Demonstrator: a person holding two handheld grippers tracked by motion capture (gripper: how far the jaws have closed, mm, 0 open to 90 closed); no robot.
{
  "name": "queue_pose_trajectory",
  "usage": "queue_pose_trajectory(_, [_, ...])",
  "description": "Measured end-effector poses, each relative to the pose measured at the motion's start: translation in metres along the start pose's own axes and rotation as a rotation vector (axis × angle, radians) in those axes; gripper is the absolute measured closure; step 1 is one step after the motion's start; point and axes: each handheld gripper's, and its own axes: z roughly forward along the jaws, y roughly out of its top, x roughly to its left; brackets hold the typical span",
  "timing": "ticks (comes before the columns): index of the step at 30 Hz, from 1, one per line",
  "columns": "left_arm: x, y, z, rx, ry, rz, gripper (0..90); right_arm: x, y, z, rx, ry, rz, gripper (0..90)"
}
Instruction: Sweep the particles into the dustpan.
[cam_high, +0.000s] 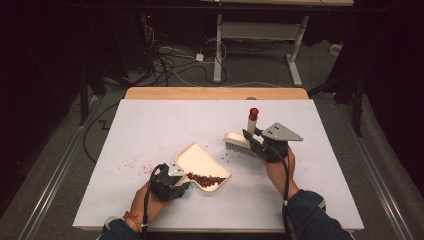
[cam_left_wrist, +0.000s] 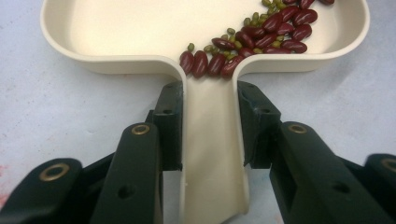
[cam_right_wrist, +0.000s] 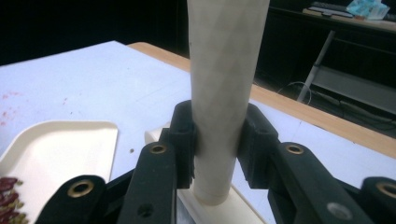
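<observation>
- Two tools are in hand: the left gripper (cam_left_wrist: 208, 122) has its jaws closed on the handle of a cream dustpan (cam_high: 202, 165), and the right gripper (cam_right_wrist: 218, 140) has its jaws closed on the upright handle of a small brush (cam_high: 239, 141).
- The dustpan lies on the white table (cam_high: 150, 125), with a heap of red and green beans (cam_left_wrist: 261, 35) gathered at its handle end.
- The brush stands just beside the dustpan's far edge, bristles down on the table.
- A few dark specks sit between brush and dustpan; red smears (cam_high: 131, 164) mark the table to the left.
- Risk: the beans crowd the mouth of the hollow handle, so tipping the dustpan back could send them down it.
- Risk: a hard sweep could push the dustpan or flick beans off the table.
</observation>
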Motion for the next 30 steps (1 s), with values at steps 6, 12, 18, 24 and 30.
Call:
queue_pose_trajectory(6, [0.0,-0.001,0.0,-0.001,-0.002,-0.008,63.5,0.008,-0.003,-0.006,0.002,0.035,-0.035,70.1])
queue_pose_trajectory(12, [0.0,0.001,0.001,0.003,-0.007,-0.009,63.5,0.016,-0.004,-0.006,0.006,0.058,-0.046,69.6])
queue_pose_trajectory(18, [-0.003,0.005,0.003,0.003,0.008,-0.006,63.4,0.032,-0.002,-0.011,0.01,0.103,-0.038,69.8])
queue_pose_trajectory(24, [-0.002,0.004,0.004,0.001,0.004,-0.01,63.5,0.049,0.002,-0.015,0.011,0.177,-0.003,70.1])
queue_pose_trajectory(30, [-0.001,0.004,0.004,0.001,-0.002,-0.011,63.4,0.057,0.008,-0.022,-0.016,0.262,0.013,70.5])
